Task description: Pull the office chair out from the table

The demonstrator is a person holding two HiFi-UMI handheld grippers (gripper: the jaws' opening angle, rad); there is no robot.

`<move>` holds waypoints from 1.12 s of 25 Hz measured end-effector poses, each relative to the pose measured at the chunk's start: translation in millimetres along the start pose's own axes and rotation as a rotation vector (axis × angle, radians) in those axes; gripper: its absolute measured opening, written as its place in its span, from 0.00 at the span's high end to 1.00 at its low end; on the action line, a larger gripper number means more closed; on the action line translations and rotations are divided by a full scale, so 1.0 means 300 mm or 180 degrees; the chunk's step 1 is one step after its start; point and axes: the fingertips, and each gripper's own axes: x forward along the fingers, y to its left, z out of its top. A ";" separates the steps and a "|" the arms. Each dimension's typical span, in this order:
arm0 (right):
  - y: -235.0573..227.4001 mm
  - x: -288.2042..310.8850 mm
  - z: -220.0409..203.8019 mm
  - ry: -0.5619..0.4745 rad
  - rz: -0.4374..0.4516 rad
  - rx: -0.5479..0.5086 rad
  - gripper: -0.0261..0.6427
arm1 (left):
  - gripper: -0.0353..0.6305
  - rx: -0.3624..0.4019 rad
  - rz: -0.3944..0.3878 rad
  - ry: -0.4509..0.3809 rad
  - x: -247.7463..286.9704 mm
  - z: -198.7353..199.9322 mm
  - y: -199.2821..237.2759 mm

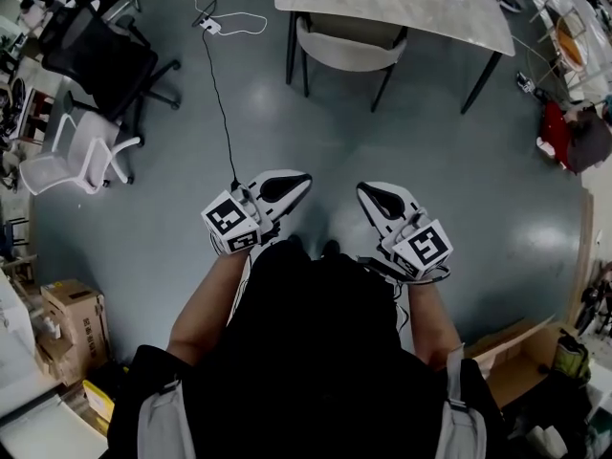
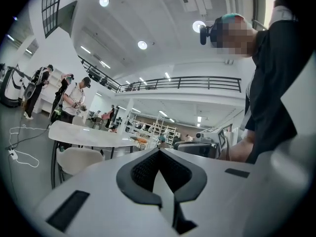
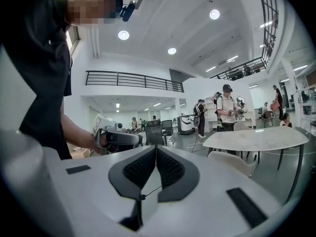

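**Approach to the chair, both grippers empty**

Chair [image 1: 346, 46] sits tucked under the near edge of the table [image 1: 402, 8], its curved back facing me across an open stretch of floor [image 1: 382, 142]. I stand well apart from it. My left gripper [image 1: 306, 177] and right gripper [image 1: 361, 190] are held side by side in front of my body, pointing roughly level toward the table. Each has its jaws pressed together on nothing; both gripper views show the pads meeting with no gap.

By my reading, this is the approach: there is no contact with the chair, so the pull itself has not begun. The next move calls for closing the distance and spreading at least one gripper's jaws. They would then go around the top of the chair's back or an armrest before I draw straight back toward me. A cable [image 1: 218, 94] runs along the floor to the left of my path, and I would keep my route and the chair's legs away from it.
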 end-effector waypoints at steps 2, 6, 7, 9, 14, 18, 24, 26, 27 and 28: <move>-0.010 0.015 -0.006 -0.0011 0.0025 0.0016 0.93 | 0.93 0.0037 -0.0025 0.0075 0.010 -0.020 -0.006; -0.022 0.062 -0.011 0.0005 0.0034 0.0033 0.93 | 0.93 -0.0016 -0.0054 0.0146 0.021 -0.036 0.012; -0.030 0.078 -0.011 0.0010 0.0035 0.0040 0.93 | 0.93 -0.0041 -0.0052 0.0154 0.025 -0.040 0.031; -0.054 0.112 -0.016 0.0031 0.0034 0.0054 0.93 | 0.93 -0.0096 -0.0055 0.0148 0.037 -0.041 0.080; -0.148 0.206 -0.019 0.0104 -0.0051 0.0105 0.93 | 0.93 -0.0068 -0.0188 0.0113 0.075 -0.032 0.221; -0.246 0.313 -0.027 0.0243 -0.0160 0.0105 0.93 | 0.93 0.0043 -0.0249 0.0163 0.107 0.006 0.364; -0.335 0.498 0.038 0.0234 -0.0155 0.0099 0.93 | 0.93 0.0190 -0.0373 0.0249 0.112 0.082 0.571; -0.366 0.550 0.059 0.0252 -0.0196 0.0091 0.93 | 0.93 0.0180 -0.0425 0.0288 0.122 0.115 0.618; -0.379 0.573 0.068 0.0265 -0.0213 0.0082 0.93 | 0.93 0.0179 -0.0447 0.0307 0.128 0.130 0.639; -0.393 0.594 0.075 0.0280 -0.0233 0.0077 0.93 | 0.93 0.0185 -0.0469 0.0323 0.134 0.138 0.661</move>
